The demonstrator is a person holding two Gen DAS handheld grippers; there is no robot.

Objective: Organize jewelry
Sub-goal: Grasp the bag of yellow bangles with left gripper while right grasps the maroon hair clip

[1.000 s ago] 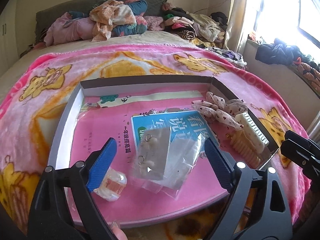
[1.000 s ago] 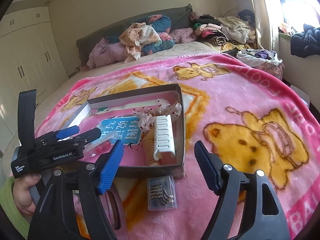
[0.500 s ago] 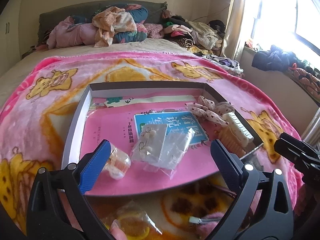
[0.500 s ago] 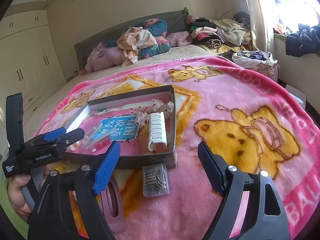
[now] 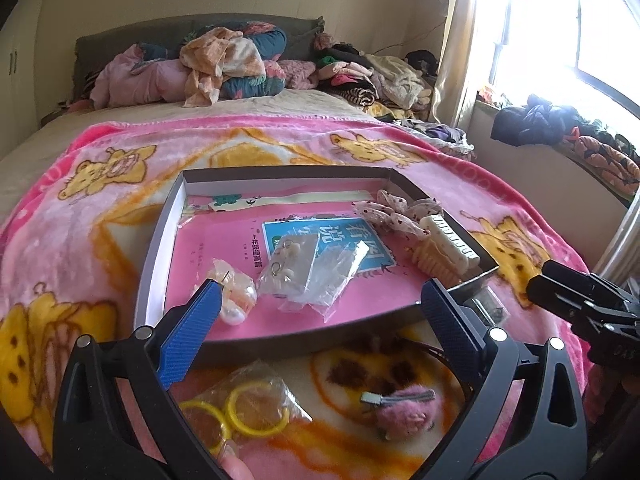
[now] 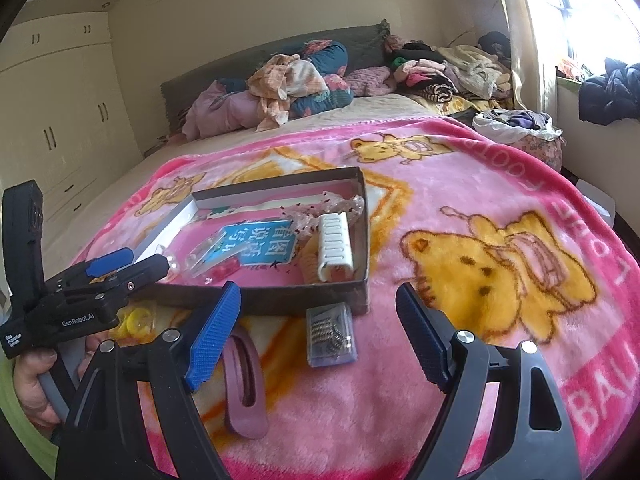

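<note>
Jewelry: bagged earrings [image 5: 294, 264] inside shallow box [image 5: 160, 240], gathered for sorting. Left hand-held gripper [image 5: 320, 316] just widened, jaws apart, empty; right hand-held gripper [image 6: 318, 320] likewise apart, above clear case [image 6: 331, 334] on bed blanket [image 6: 480, 184].

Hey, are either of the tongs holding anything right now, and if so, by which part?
Nothing is held. The left tongs and the right tongs both stand open with empty jaws.
</note>
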